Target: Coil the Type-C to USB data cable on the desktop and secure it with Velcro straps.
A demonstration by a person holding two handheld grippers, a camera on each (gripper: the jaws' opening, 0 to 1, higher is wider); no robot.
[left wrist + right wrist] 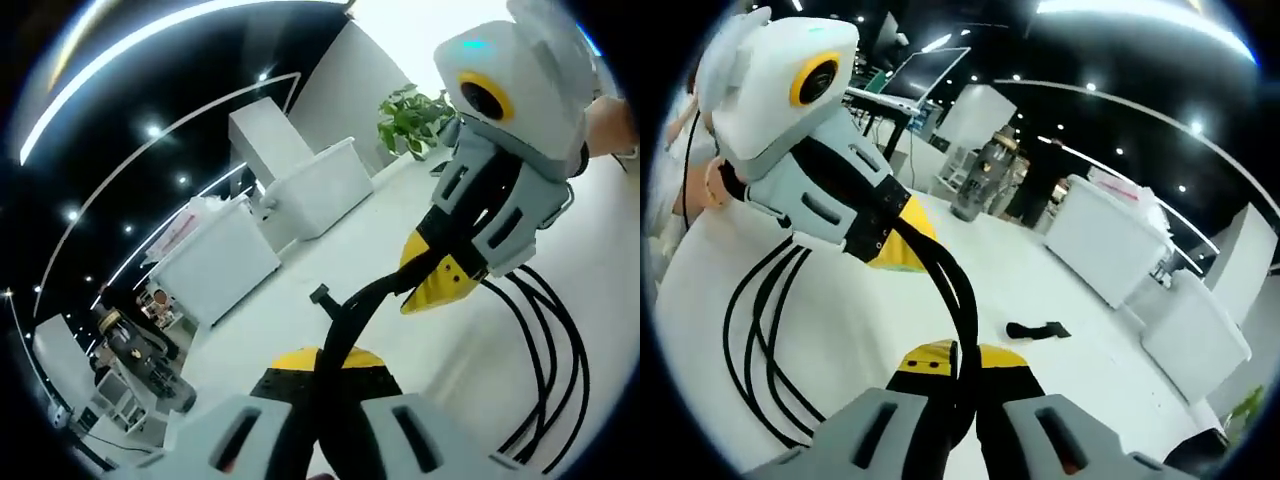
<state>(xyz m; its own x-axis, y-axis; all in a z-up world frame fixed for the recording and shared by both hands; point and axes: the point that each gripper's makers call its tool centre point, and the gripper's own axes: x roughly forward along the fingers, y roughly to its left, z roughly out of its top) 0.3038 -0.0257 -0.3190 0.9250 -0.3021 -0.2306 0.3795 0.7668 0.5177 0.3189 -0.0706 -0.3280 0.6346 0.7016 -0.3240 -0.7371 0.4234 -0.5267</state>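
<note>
A leafy green potted plant point(410, 120) stands at the far edge of the white floor, next to a long white rectangular counter block point(318, 190). A second white block point(215, 262) sits nearer, with a tall white pillar point(268, 142) behind them. In the right gripper view, a grey cylindrical bin-like object point(982, 180) stands in the background, a dark-clothed person point(1038, 182) beside it, and white counter units point(1110, 240) run along the right.

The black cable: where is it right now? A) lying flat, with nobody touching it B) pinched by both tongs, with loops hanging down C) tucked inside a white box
B: the black cable runs from the left tongs into the right tongs, its loops drooping over the white desktop.
</note>
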